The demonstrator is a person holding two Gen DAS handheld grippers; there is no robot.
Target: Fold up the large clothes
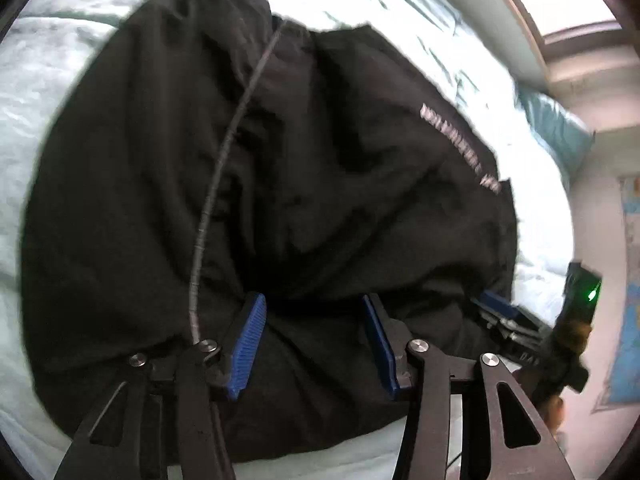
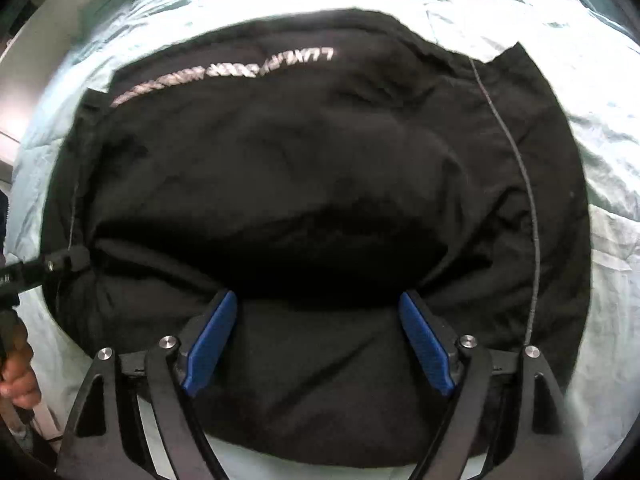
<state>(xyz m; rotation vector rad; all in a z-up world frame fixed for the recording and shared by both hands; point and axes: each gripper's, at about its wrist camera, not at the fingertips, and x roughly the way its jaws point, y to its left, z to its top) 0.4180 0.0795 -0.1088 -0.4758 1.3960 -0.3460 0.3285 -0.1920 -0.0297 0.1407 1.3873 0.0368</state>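
A large black garment (image 1: 280, 160) with a line of white lettering (image 1: 460, 148) lies bunched on a pale bed cover (image 1: 44, 92). My left gripper (image 1: 314, 304) is open, its blue pads (image 1: 248, 344) wide apart over the garment's near edge, cloth between them but not clamped. The right wrist view shows the same garment (image 2: 320, 168) with the lettering (image 2: 224, 72) at the far side. My right gripper (image 2: 318, 300) is open too, blue pads (image 2: 208, 344) spread over the near fold. Each gripper shows in the other's view: the right one (image 1: 512, 320) and the left one (image 2: 40, 268).
The bed cover (image 2: 608, 240) surrounds the garment on all sides. A blue pillow (image 1: 556, 124) lies at the bed's far right. A wall with a map poster (image 1: 632, 300) is at the right. A hand (image 2: 18, 380) holds the left gripper's handle.
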